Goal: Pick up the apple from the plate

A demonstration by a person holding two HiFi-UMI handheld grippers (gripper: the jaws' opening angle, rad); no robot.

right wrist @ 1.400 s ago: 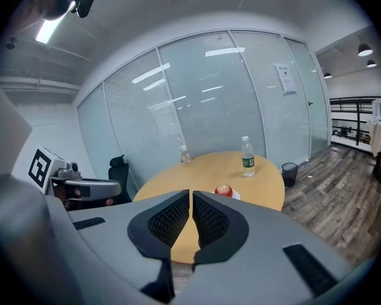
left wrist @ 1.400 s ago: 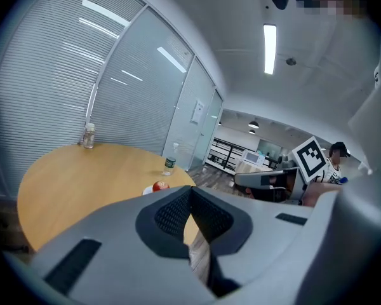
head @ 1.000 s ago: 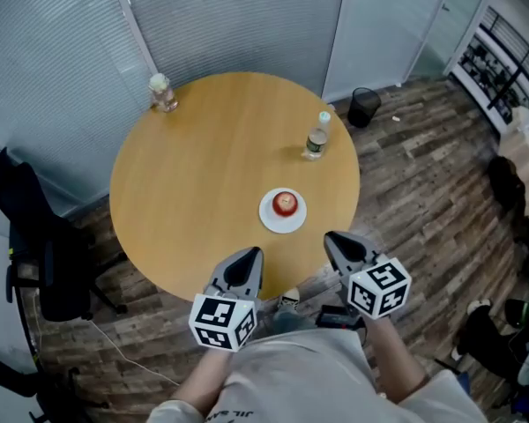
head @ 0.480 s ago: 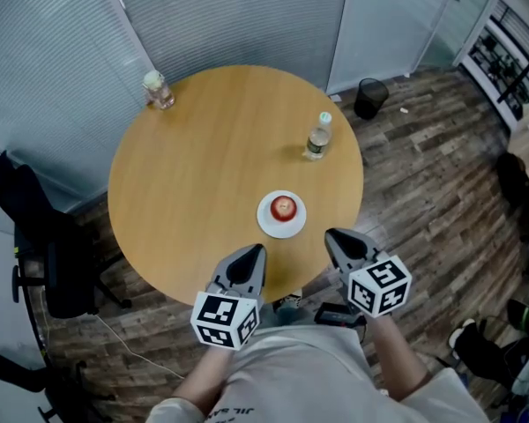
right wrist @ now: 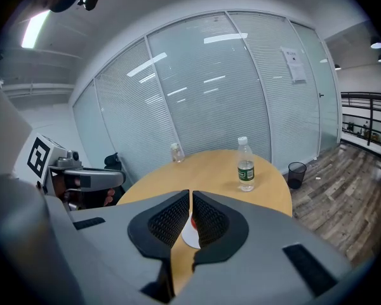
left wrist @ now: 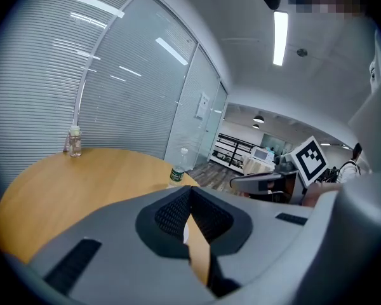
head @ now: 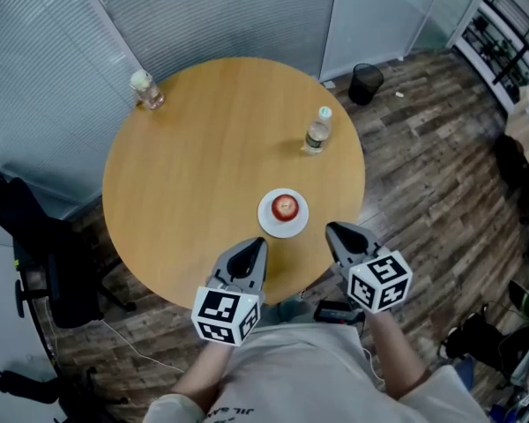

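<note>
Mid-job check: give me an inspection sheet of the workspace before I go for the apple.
Surface: round wooden table, level.
Job's things: red apple sits on the white plate, close to the table's near edge, untouched.
Clutter: water bottle with a green label, beyond the plate; small clear bottle at the far left edge.
Grippers: left gripper and right gripper both shut and empty, at the near edge, short of the plate.
Cables: one thin light cable on the floor, near left.
Surroundings: black chair at left; black bin beyond the table; blinds; plank floor.
</note>
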